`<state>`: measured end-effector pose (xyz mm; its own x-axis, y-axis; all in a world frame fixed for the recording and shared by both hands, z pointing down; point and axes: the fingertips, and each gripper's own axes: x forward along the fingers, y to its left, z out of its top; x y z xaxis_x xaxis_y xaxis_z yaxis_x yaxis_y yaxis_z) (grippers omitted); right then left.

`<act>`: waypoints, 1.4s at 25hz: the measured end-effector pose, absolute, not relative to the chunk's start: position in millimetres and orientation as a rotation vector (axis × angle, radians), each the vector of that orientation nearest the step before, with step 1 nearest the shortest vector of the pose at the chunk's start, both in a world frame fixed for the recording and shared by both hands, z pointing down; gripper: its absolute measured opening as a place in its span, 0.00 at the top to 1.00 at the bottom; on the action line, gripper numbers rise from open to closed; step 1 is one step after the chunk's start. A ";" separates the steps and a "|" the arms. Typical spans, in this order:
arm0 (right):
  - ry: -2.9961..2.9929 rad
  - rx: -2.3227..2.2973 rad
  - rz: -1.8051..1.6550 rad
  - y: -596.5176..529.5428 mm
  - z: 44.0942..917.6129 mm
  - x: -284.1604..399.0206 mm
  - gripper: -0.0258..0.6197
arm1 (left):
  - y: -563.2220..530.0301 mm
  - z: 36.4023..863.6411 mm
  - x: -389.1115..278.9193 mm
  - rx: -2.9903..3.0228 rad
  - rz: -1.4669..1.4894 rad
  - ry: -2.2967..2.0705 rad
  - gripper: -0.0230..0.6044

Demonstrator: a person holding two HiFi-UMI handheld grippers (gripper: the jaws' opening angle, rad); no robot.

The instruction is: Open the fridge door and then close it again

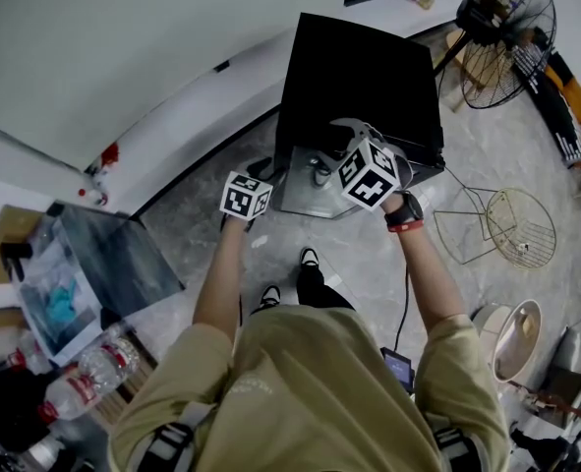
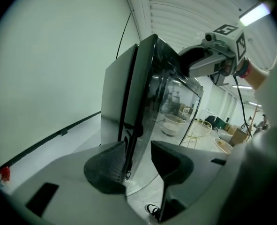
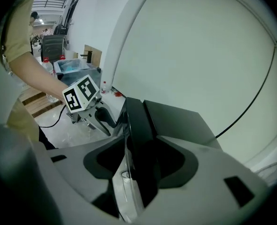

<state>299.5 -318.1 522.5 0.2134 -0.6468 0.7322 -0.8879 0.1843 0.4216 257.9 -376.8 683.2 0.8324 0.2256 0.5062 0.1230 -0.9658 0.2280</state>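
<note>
Item: black fridge [image 1: 359, 67], floor-standing against the wall; glass door [image 2: 166, 102] looks shut or barely ajar. Left gripper [image 2: 138, 163] at the door's left side, right gripper [image 3: 138, 161] over its top edge, both with jaws spread and gripping nothing. Risk: an off-centre squeeze slips off the thin edge, and a hard pull shifts the light fridge.

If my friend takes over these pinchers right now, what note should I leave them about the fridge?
Left gripper: open, jaws either side of the glass door at its side edge, not squeezing.
Right gripper: open, jaws astride the door's top edge.
Mini fridge: on the floor, against the wall.
Done: nothing for sure; the door looks shut or barely ajar.
Left: grip, swing the door open, then close it.
</note>
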 end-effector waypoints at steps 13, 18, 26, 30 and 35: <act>-1.518 1.499 0.320 -316.9 527.8 301.7 0.63 | -376.1 692.1 269.2 2.857 0.875 0.326 0.76; -1.516 1.493 0.326 -316.5 528.3 300.8 0.64 | -376.6 694.0 268.1 2.880 0.897 0.294 0.77; -1.509 1.505 0.308 -316.3 528.3 296.7 0.64 | -376.6 693.3 263.9 2.900 0.926 0.247 0.78; -1.513 1.507 0.297 -315.3 528.2 295.3 0.64 | -375.7 693.7 262.9 2.904 0.929 0.230 0.78; -1.505 1.512 0.294 -316.3 528.2 294.6 0.64 | -375.5 690.7 261.4 2.896 0.930 0.216 0.78</act>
